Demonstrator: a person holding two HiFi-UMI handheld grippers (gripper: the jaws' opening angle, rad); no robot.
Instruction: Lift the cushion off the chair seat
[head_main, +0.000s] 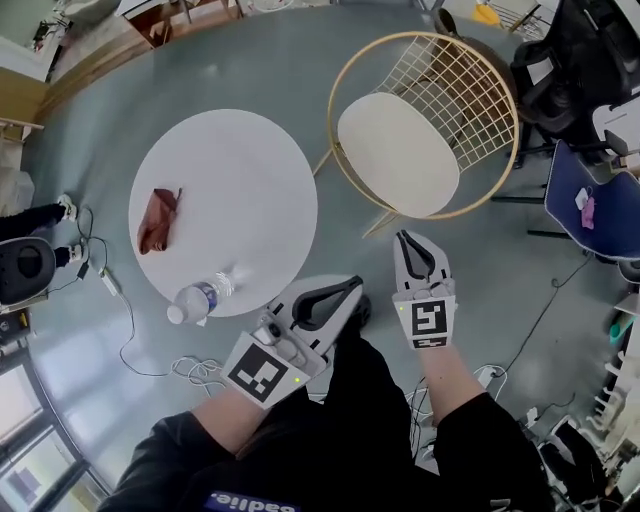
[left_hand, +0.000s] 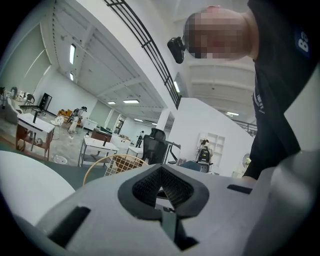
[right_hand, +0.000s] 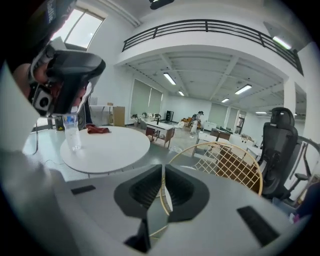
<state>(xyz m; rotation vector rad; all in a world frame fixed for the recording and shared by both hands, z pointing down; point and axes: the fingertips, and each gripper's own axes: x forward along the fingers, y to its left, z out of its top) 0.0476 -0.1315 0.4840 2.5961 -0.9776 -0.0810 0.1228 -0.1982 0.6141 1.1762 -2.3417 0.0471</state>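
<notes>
A white seat cushion (head_main: 398, 150) lies on the gold wire chair (head_main: 478, 95) at the upper right of the head view. Both grippers hang close in front of the person's body, short of the chair and apart from it. My right gripper (head_main: 406, 239) points at the chair's front edge with its jaws together and nothing in them. My left gripper (head_main: 352, 286) is lower and further left, also shut and empty. The right gripper view has the chair (right_hand: 227, 160) just beyond my right gripper (right_hand: 162, 167). Past my left gripper (left_hand: 161, 172), the left gripper view catches the chair's back (left_hand: 119, 163).
A round white table (head_main: 250, 170) stands left of the chair, with a red cloth (head_main: 158, 220) and a lying water bottle (head_main: 200, 297) on it. Cables (head_main: 125, 310) trail on the floor at the left. A dark office chair (head_main: 575, 60) and a blue seat (head_main: 590, 205) stand to the right.
</notes>
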